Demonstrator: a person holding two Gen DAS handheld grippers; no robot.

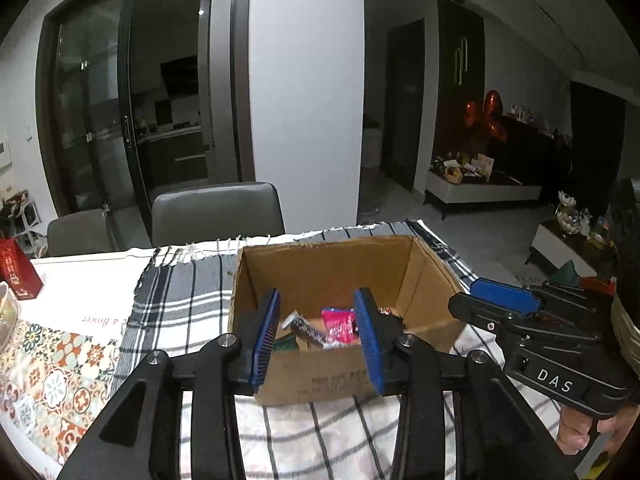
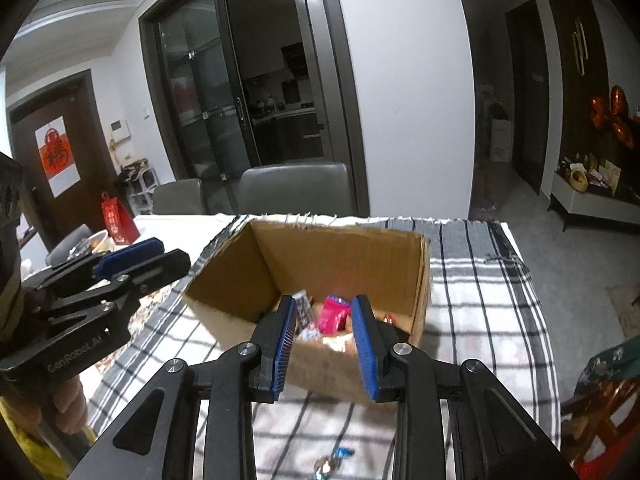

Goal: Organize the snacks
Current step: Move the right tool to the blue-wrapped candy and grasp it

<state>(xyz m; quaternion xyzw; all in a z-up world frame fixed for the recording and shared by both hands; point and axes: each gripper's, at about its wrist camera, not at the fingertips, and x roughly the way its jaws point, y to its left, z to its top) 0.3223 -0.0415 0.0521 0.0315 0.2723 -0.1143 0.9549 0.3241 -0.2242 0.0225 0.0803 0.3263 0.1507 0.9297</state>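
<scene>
here, both grippers' fingers apart — empty — above the cardboard box rim

A black-and-white checked cloth is spread over the counter, beside a patterned tile mat. A red gift bag is seen standing at the far side. Two grey chairs are set behind.

**Readable markings**

"DAS" stands in white letters on the black body of the right tool, seen from the left wrist. "GenRobot.AI" runs along the body of the left tool, seen from the right wrist. Upside-down script reading "a flower" shows on the white table covering. Print on the cardboard box is too blurred to read
</scene>
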